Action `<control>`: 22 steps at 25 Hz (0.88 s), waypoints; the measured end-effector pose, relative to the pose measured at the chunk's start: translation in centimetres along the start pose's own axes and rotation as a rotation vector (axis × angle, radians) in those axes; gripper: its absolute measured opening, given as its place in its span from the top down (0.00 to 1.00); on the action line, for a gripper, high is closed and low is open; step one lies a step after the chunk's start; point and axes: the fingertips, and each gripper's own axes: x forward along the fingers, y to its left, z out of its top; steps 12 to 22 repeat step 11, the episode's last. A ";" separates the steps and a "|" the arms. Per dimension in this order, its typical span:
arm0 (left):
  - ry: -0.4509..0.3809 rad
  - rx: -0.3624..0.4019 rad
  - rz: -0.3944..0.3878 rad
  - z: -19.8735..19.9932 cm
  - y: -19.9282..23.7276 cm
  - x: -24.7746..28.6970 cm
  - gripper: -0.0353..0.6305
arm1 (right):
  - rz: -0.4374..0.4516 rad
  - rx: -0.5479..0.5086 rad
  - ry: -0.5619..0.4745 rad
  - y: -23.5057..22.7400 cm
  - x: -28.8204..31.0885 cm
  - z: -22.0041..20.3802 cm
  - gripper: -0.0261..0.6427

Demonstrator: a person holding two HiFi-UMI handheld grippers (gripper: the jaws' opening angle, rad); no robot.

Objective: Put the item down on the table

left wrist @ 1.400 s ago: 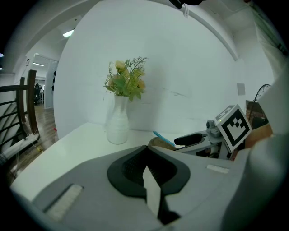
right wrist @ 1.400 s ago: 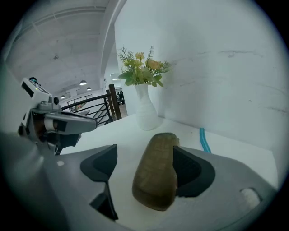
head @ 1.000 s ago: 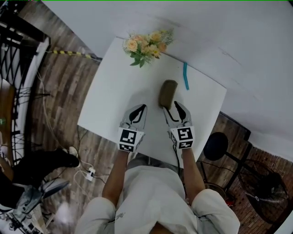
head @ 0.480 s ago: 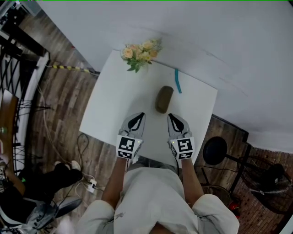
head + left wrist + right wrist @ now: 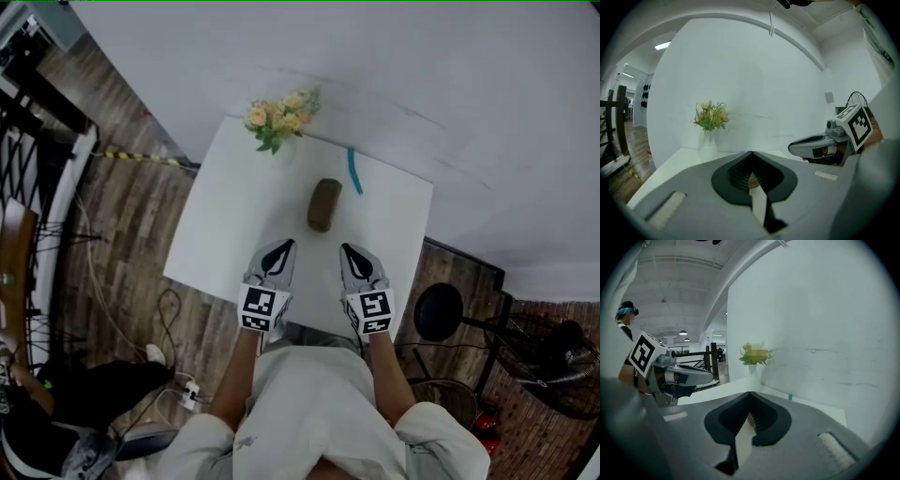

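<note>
The item, a brown oblong lump [image 5: 324, 204], lies on the white table [image 5: 234, 225], apart from both grippers. A sliver of this brown lump [image 5: 751, 419] shows through the right jaws' hollow, and likewise in the left gripper view [image 5: 751, 180]. My right gripper [image 5: 350, 252] hovers near the table's front edge, shut and empty, its tips meeting [image 5: 750, 393]. My left gripper [image 5: 280, 247] sits beside it, also shut on nothing [image 5: 751, 153]. Each gripper sees the other: the right gripper [image 5: 820, 145] and the left gripper [image 5: 684, 376].
A vase of flowers [image 5: 278, 117] stands at the table's far left corner, by the white wall. A teal strip [image 5: 353, 172] lies behind the item. A black stool [image 5: 439, 312] and a fan [image 5: 553, 352] stand right of the table; cables [image 5: 178, 375] lie on the wooden floor.
My right gripper has drawn back from the brown item toward the table's front edge and its jaws have closed empty. The item stays on the table. The left gripper kept its place.
</note>
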 end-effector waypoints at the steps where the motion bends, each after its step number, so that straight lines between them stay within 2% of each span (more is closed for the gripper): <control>1: -0.006 0.003 0.000 0.1 -0.1 -0.2 0.92 | -0.002 -0.002 -0.001 0.2 -0.2 0.0 0.96; 22: -0.024 0.004 -0.004 0.7 -0.2 -1.3 0.92 | -0.018 -0.015 0.004 1.2 -1.2 0.5 0.96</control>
